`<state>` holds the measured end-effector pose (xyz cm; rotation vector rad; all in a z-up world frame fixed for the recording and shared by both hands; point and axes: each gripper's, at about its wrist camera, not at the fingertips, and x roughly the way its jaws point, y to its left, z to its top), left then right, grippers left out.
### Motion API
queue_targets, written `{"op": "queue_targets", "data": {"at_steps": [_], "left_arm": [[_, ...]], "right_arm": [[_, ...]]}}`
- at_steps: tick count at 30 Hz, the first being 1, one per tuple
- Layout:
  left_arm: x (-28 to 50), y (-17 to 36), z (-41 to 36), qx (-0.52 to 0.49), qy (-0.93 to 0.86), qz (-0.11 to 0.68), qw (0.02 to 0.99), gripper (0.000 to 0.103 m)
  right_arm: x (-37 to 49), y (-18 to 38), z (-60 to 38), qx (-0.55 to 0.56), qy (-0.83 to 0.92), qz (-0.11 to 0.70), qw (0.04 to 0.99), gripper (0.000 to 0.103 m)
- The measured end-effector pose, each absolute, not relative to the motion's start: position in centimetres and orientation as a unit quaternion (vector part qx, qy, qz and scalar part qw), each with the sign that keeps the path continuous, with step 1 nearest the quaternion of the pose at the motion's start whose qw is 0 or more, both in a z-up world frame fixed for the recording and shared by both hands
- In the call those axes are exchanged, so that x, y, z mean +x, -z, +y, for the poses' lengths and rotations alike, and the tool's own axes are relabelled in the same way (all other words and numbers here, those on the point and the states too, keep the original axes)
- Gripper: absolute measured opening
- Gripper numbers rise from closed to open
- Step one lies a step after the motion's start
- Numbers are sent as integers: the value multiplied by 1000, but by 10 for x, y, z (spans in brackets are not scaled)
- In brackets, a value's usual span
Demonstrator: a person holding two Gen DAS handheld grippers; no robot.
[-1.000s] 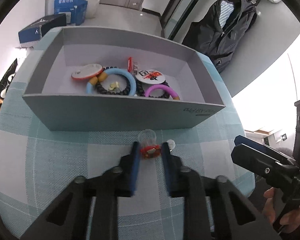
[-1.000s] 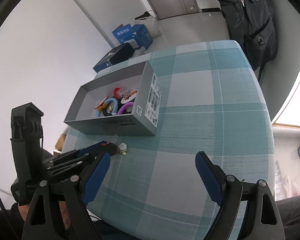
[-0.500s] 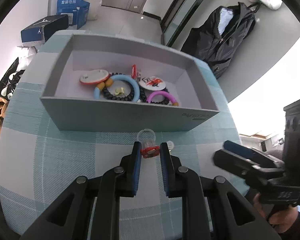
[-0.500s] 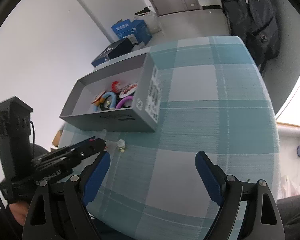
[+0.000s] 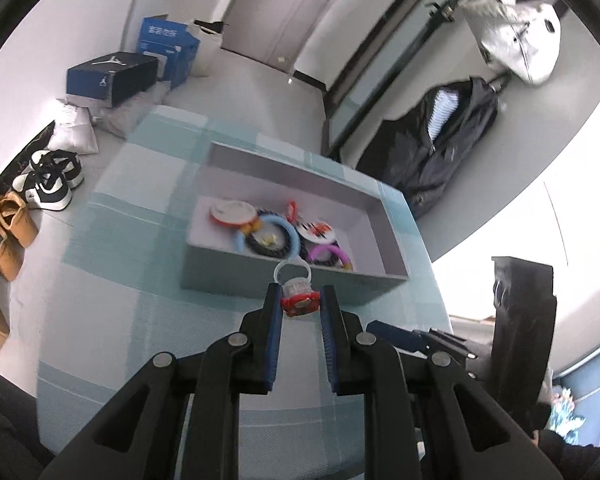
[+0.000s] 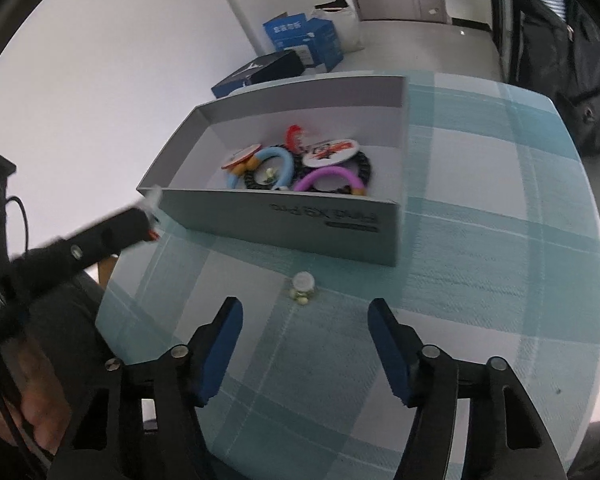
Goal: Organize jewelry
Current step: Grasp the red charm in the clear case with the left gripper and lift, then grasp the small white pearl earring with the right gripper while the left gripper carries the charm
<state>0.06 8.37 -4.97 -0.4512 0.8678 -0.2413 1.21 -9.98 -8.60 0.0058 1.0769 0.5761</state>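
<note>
My left gripper (image 5: pixel 299 300) is shut on a clear ring with a red top (image 5: pixel 298 298), held in the air just in front of the grey box's near wall (image 5: pixel 260 278). The box holds a blue bangle (image 5: pixel 278 228), a purple bangle (image 5: pixel 332 252), a black bead bracelet and round badges. In the right wrist view a small white pearl piece (image 6: pixel 302 288) lies on the checked tablecloth just beyond my right gripper (image 6: pixel 305 316). Its jaws are closing with nothing between the pads. The left gripper (image 6: pixel 140 220) shows blurred at the box's left corner (image 6: pixel 152 192).
The teal checked table (image 6: pixel 480 280) drops off at a rounded edge on the left and right. On the floor beyond are shoes (image 5: pixel 48 180), blue and black boxes (image 5: pixel 112 78) and a dark jacket (image 5: pixel 440 148) hanging by the wall.
The left gripper has risen off the table with the red-topped ring, toward the box. The right gripper has swung in toward the white pearl piece and its jaws have narrowed.
</note>
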Motion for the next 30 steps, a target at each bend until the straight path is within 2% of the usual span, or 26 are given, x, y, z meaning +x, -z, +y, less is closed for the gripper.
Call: {"op": "queue_targets", "data": {"at_steps": [5,8,9,13,15,16,30], "left_arm": [[6,52,97,-228,95,414,876,14],[6,52,102,-235,90,414,875,14],[5,52,103,-235,89,413,875,14],[6,53,107,-247,93,418,869,14],[8,54,107,-247,92,418,869,14],[8,53,108,-248,93,418,869,14],[8,53,104,-233,90,419,873,14]], "right_arm": [[15,89,-84,-34,-250,501,828,47],[16,89,-77,-42,-246,498,831,43],[16,89,-75,-44,-247,497,831,36],[14,91,-65,-73,-241,493,833,26],[13,92,-61,-88,-240,489,834,15],[15,93,-59,-92,-237,488,835,13],[12,92,-67,-77,-246,487,835,10]]}}
